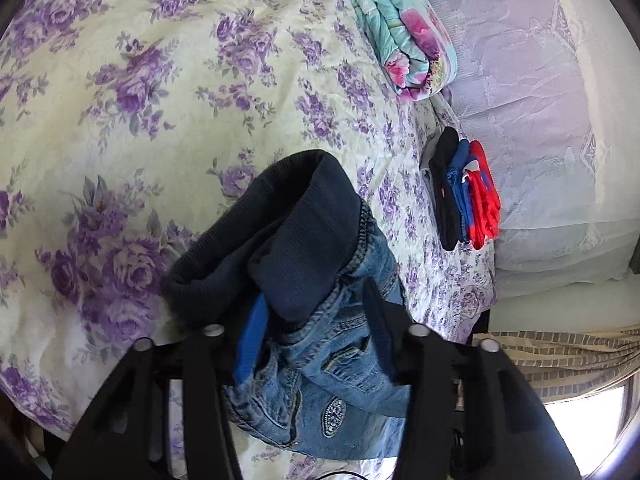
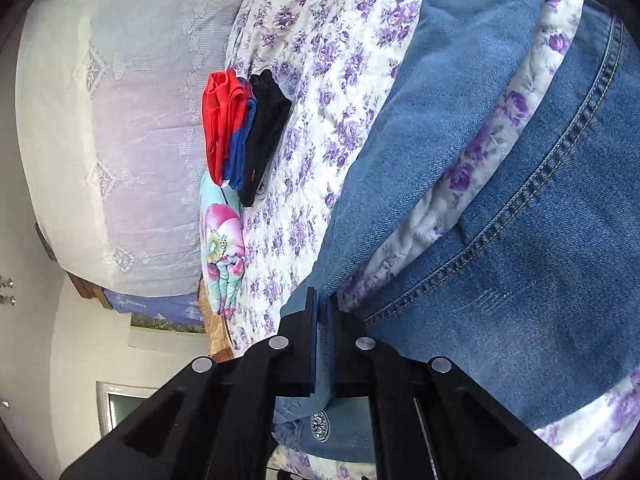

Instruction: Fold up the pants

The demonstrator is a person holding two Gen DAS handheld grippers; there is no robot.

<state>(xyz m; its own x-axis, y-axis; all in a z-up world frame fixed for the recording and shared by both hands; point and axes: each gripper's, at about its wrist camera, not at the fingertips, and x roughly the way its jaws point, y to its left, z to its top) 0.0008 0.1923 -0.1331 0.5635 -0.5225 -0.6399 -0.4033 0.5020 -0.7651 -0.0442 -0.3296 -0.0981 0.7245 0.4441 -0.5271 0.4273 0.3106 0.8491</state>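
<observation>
A: Where are the jeans (image 1: pixel 320 344) lying?

B: On the floral bedspread (image 1: pixel 132 92). The dark ribbed waistband (image 1: pixel 276 236) end sits bunched between the fingers of the left gripper (image 1: pixel 316 336), and the legs (image 2: pixel 532 272) run out across the bedspread in the right wrist view, with a strip of floral cloth showing between them.

A: How is the left gripper set?

B: It points down and forward over the bedspread. Its jaws stand wide apart with the denim and waistband heaped between them; a blue pad (image 1: pixel 250 340) lies against the fabric on one side. Whether they are squeezing it, I cannot tell.

A: And the right gripper (image 2: pixel 322 320)?

B: It is rolled onto its side, so the bedspread looks tilted. Its jaws are drawn nearly together, pinching a thin edge of denim.

A: Anything else on the bedspread?

B: A small stack of folded clothes (image 1: pixel 464 196), black, blue and red, well beyond the jeans near a pale pillow (image 1: pixel 560 152), and a folded turquoise flowered quilt (image 1: pixel 400 40) further along the same edge.
</observation>
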